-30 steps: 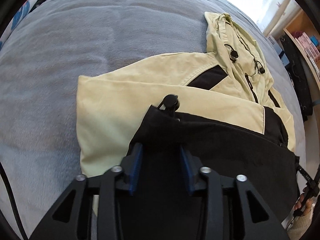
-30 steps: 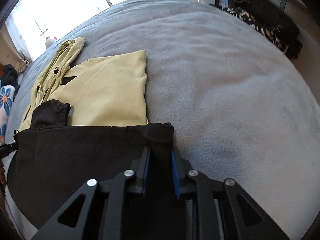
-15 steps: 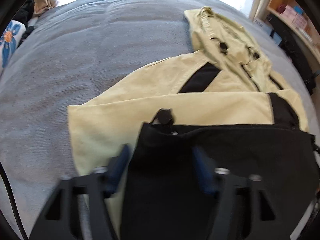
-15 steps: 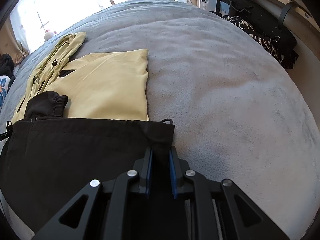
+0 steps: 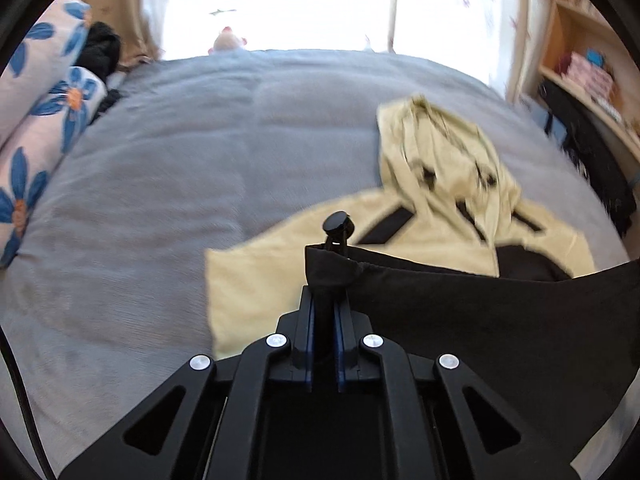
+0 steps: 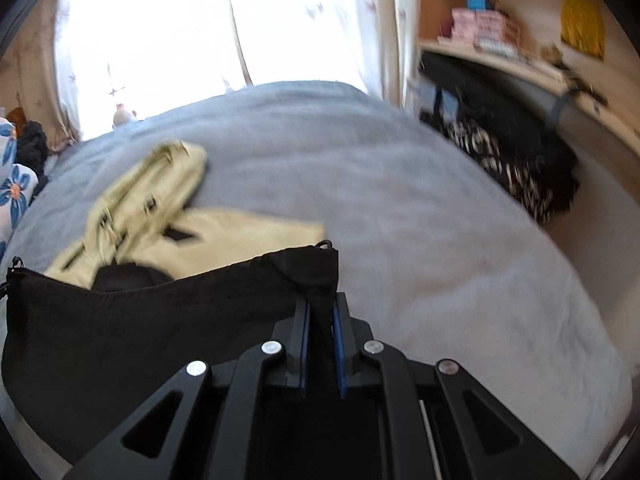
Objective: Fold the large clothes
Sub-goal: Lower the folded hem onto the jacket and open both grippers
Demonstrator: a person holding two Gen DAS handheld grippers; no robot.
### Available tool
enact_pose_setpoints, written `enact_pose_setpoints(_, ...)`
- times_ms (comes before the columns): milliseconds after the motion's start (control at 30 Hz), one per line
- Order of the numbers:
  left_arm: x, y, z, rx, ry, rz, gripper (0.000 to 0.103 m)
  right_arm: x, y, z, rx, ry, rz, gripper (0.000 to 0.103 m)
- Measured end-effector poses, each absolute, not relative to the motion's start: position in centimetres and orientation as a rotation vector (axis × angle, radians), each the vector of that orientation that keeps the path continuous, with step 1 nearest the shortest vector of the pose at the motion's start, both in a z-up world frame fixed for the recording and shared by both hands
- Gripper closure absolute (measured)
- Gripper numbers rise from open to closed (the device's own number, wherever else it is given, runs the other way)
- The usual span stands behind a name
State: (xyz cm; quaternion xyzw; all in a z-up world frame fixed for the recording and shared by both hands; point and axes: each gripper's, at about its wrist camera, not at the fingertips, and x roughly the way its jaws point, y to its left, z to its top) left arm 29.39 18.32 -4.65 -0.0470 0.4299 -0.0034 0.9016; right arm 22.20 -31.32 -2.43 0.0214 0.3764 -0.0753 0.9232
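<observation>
- We saw the jacket (image 5: 452,184), pale yellow with black panels, lying on the grey blanket (image 5: 168,168) of a bed, its hood toward the window.
- Its black hem (image 5: 480,312) was raised off the blanket and stretched in a sagging line between our two grippers, hiding the lower part of the yellow body.
- Our left gripper (image 5: 324,312) had just been closing, and its jaws were pinched tight on the left corner of the hem, black cloth bunched between the blue pads.
- A black cord toggle (image 5: 338,224) stuck up from that corner, just above the pinch.
- Our right gripper (image 6: 320,320) had also just been closing, and it gripped the right corner of the hem in the same way, with a fold of black fabric clamped between its pads.
- From the right wrist view the yellow sleeve and hood lay beyond the lifted hem, blurred.
- Floral pillows (image 5: 36,120) lay at the left edge of the bed.
- A shelf (image 6: 500,44) with boxes stood to the right, dark bags (image 6: 512,156) beneath it.
- Pale curtains (image 6: 304,20) hung over the bright window behind the bed.
</observation>
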Motion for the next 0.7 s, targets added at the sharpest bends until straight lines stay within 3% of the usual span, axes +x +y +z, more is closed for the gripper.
enact_pose_setpoints(133,30.0,20.4,-2.6,-0.151,0.827,0.072,0.098,26.4,-30.0,-0.5,0.052,0.714,-0.125,0.093)
enact_pose_setpoints(300,32.8,22.1,-4.2,-0.195,0.835,0.167,0.098,33.4,-28.2,-1.3,0.082,0.728,-0.097,0.093)
enact_pose_setpoints(533,37.1,22.2,-9.4,-0.250,0.874,0.248,0.097,40.6,-26.2,-9.3,-0.001,0.920,-0.193,0.092)
enact_pose_setpoints(633,38.3,21.9,-11.7,-0.231,0.916,0.263,0.094,41.5,-27.2,-12.7,0.025,1.038,-0.215,0.081)
enact_pose_setpoints(700,38.8,21.7,-13.1,-0.205,0.943,0.270,0.089,40.8,-28.3,-12.8,0.068,1.017,-0.210,0.070)
